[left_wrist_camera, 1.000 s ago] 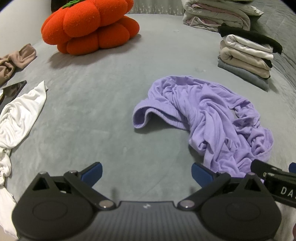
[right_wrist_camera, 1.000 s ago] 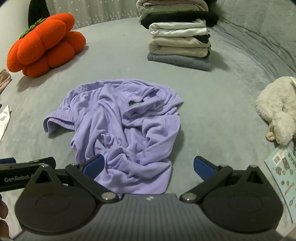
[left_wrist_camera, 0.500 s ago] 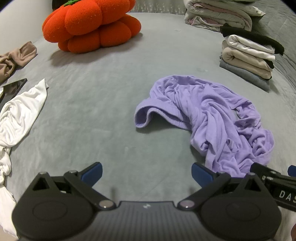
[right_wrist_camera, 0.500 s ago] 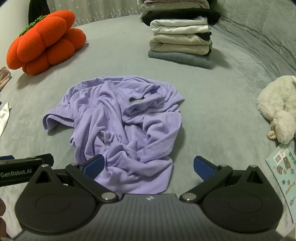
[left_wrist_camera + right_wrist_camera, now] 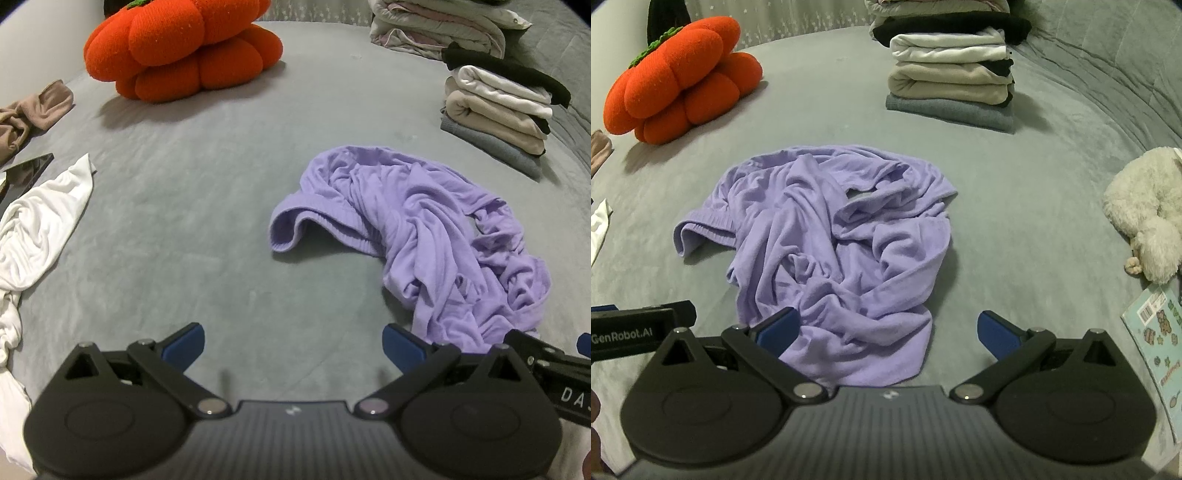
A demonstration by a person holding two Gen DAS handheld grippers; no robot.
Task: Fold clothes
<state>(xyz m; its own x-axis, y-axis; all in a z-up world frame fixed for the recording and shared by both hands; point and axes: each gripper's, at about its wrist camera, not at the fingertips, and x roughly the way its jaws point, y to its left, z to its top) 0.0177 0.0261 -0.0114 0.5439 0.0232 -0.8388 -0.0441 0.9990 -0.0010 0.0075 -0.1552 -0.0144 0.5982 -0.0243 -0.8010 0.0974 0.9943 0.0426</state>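
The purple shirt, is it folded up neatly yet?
No, the purple shirt lies crumpled in a loose heap on the grey bed, with neither tool touching it.

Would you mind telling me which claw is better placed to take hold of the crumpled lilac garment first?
Probably the right claw: it is open with the crumpled lilac garment lying directly between and ahead of its fingers. The left claw, also open, faces bare grey bedcover, garment off to its right.
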